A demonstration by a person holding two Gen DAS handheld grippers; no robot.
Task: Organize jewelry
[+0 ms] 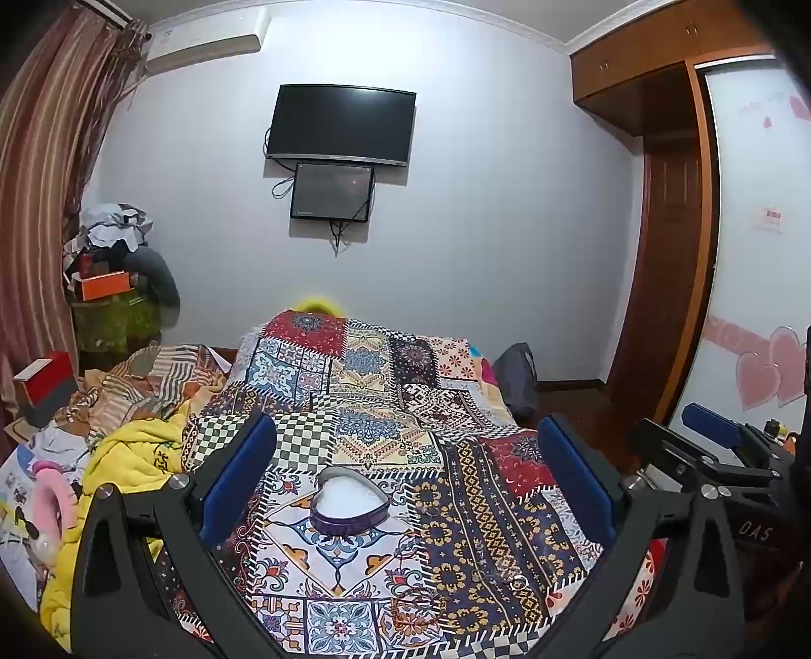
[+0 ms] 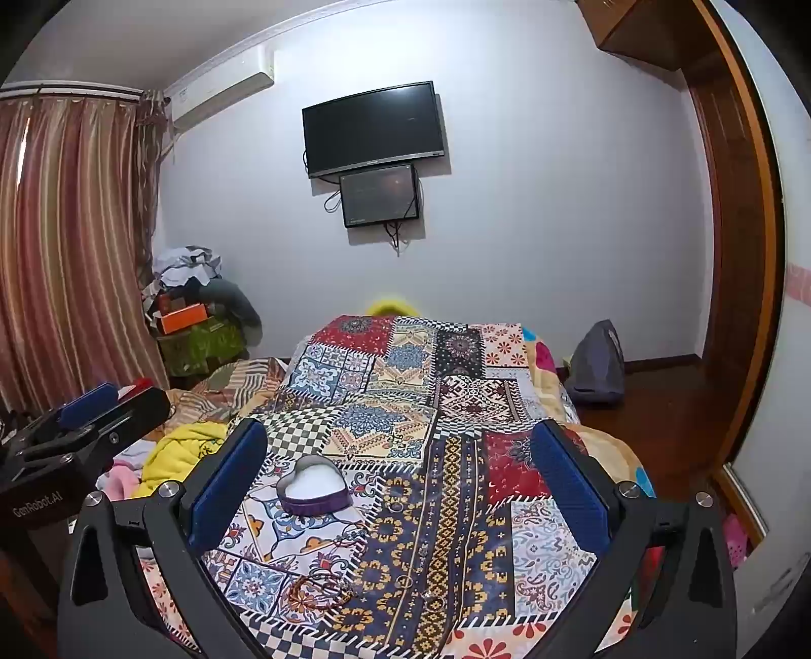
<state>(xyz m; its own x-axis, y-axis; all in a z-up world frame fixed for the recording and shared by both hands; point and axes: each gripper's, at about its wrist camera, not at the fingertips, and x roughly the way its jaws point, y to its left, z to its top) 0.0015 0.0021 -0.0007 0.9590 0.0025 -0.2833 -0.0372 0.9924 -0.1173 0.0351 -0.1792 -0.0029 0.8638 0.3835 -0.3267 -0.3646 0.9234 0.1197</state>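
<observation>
Home bedroom: bed (image 1: 375, 385) under patchwork cover, wall-mounted TV (image 1: 340, 124), striped curtains (image 1: 45, 203), wooden wardrobe (image 1: 674, 253), air conditioner (image 1: 203, 45).

A bedroom with a pale wall. A dark flat television (image 1: 340, 124) hangs on the wall, with a smaller dark screen (image 1: 332, 191) mounted just below it and cables dangling. An air conditioner (image 1: 205, 43) sits high at the left, beside striped reddish curtains (image 1: 38, 203). A patchwork bedspread (image 1: 365, 400) covers the bed. A yellow blanket (image 1: 134, 451) lies crumpled at its left. A wooden wardrobe (image 1: 659, 61) stands at the right.
</observation>
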